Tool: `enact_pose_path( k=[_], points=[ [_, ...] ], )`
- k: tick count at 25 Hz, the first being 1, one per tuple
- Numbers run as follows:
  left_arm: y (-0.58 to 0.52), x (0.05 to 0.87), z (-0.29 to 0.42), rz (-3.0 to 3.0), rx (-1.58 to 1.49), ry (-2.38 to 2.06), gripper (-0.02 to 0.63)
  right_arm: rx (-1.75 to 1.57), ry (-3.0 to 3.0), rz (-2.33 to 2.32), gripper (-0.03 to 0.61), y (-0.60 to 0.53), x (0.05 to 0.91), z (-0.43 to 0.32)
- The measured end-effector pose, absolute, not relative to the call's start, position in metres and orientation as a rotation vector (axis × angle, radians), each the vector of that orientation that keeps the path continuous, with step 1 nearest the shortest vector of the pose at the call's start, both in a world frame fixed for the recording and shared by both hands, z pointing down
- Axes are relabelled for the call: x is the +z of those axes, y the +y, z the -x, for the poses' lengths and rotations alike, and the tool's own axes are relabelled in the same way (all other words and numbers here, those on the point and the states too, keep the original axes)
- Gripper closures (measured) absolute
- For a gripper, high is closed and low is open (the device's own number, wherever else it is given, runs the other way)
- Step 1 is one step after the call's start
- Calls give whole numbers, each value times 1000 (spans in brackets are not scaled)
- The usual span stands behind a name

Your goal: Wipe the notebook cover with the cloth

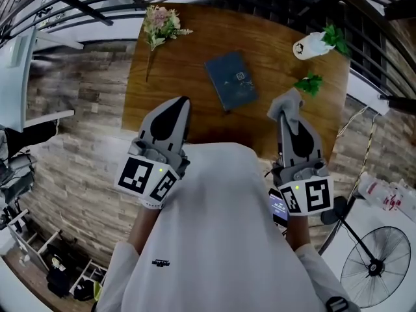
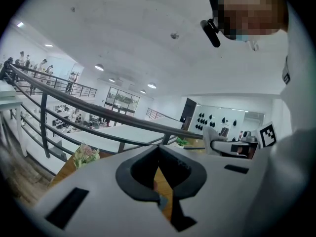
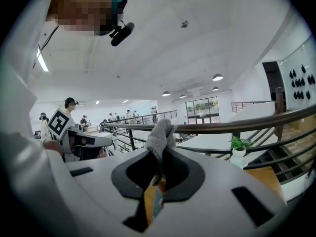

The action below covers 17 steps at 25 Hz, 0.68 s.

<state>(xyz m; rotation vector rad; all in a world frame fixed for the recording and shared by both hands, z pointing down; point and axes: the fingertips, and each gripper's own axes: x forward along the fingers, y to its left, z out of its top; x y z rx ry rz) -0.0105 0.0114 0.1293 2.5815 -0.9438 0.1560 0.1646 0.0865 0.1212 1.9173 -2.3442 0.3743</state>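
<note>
Wooden table (image 1: 188, 64), brick-patterned floor (image 1: 71, 161), black railing (image 2: 113, 115), white ceiling (image 2: 148, 33).

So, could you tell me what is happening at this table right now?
A person holds a two-jaw gripper in each hand over a wooden table. The right gripper is shut on a grey cloth, which sticks out past its jaws. The left gripper is shut with nothing in it. The blue notebook lies closed on the table ahead of both grippers, and neither touches it, so wiping has not yet begun.
</note>
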Motion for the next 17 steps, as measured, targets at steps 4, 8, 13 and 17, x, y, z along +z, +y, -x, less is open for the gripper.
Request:
enact_pose_path(
  k=[4,8,13,17],
  points=[
    [14,128,9,-2583,153,-941,595,365,-2353,-1912,551,87,119,-163],
    [15,127,9,-2580,146,-951,595,370,-2363,-1912,551,86,119,-161],
    [17,128,13,-2574,155,-957,595,368,-2364,-1909,551,87,119,-158],
    [18,129,14,-2570,156,-961,595,368,-2359,-1912,551,89,119,-159]
  ],
)
